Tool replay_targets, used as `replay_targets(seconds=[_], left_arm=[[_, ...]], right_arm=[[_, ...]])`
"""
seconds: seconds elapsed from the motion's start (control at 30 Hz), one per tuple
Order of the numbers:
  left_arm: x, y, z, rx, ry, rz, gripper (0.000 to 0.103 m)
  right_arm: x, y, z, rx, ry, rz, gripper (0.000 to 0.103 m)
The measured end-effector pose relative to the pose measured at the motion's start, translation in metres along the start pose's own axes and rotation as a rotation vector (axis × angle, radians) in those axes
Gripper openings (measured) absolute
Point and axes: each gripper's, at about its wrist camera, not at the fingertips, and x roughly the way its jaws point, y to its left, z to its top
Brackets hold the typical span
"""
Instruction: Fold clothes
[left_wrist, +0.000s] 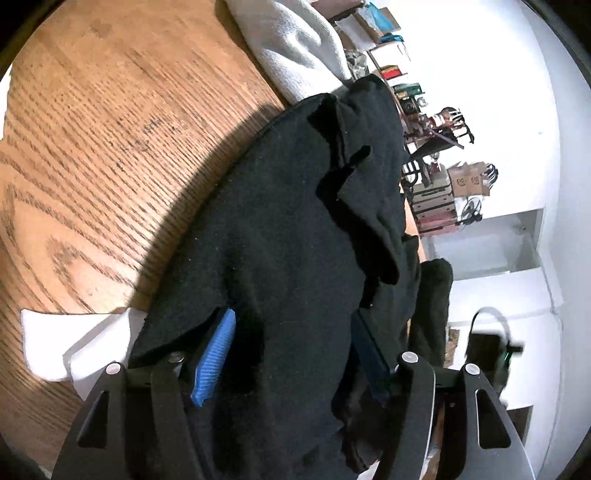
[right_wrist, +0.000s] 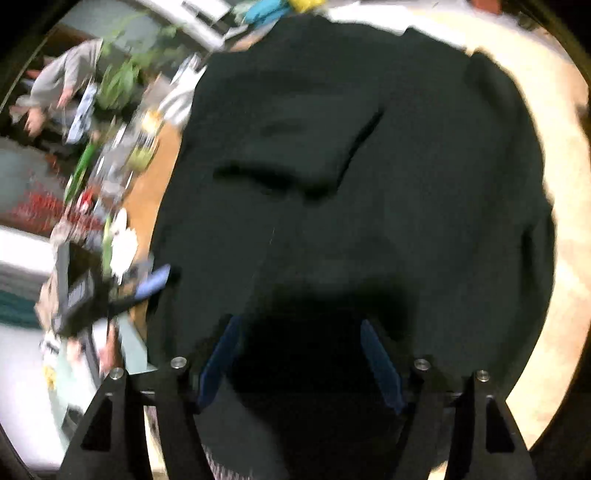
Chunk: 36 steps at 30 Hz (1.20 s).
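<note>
Found the black garment rumpled on the wooden table, reaching its far edge. Found the left hand-held gripper standing wide, with cloth between the pads but seemingly not pinched. Found the right hand-held gripper wide too, just above the dark cloth, gripping nothing as far as the blur allowed telling. Judged two risks: could have closed on several layers at once, because of the raised folds; could have dragged the garment over the table edge by pulling too far. Counted one black garment, one pale towel, one white sheet, two hand-held grippers.
</note>
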Motion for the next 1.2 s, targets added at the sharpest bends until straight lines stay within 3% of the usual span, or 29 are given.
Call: replay_targets(seconds=[0.23,0.33,0.43,0.57,0.77,0.87,1.03,1.2], left_arm=[[0.005,-0.004,0.002,0.006,-0.001,0.008,0.066],[0.004,-0.003,0.002,0.005,-0.002,0.008,0.067],[0.003,-0.001,0.001,0.0,-0.003,0.004,0.067],[0.003,0.0,0.002,-0.001,0.0,0.003,0.067],[0.005,-0.003,0.002,0.011,0.018,0.024,0.067],[0.01,-0.016,-0.004,0.044,0.063,-0.052,0.067],[0.024,-0.041,-0.013,0.118,0.148,-0.18,0.067],[0.046,-0.059,-0.018,0.189,0.22,-0.183,0.067]], right_arm=[[0.023,0.001,-0.056,0.004,0.092,0.003,0.063],[0.026,0.012,-0.066,-0.048,0.103,-0.031,0.024],[0.023,0.001,-0.069,0.078,0.1,0.023,0.011],[-0.019,-0.013,-0.07,0.167,-0.006,0.032,0.009],[-0.128,-0.011,-0.058,0.19,-0.261,-0.016,0.009],[-0.177,-0.004,-0.048,0.184,-0.382,-0.052,0.01],[-0.203,0.02,-0.008,0.148,-0.455,-0.117,0.01],[-0.215,0.051,0.033,0.092,-0.486,-0.163,0.01]])
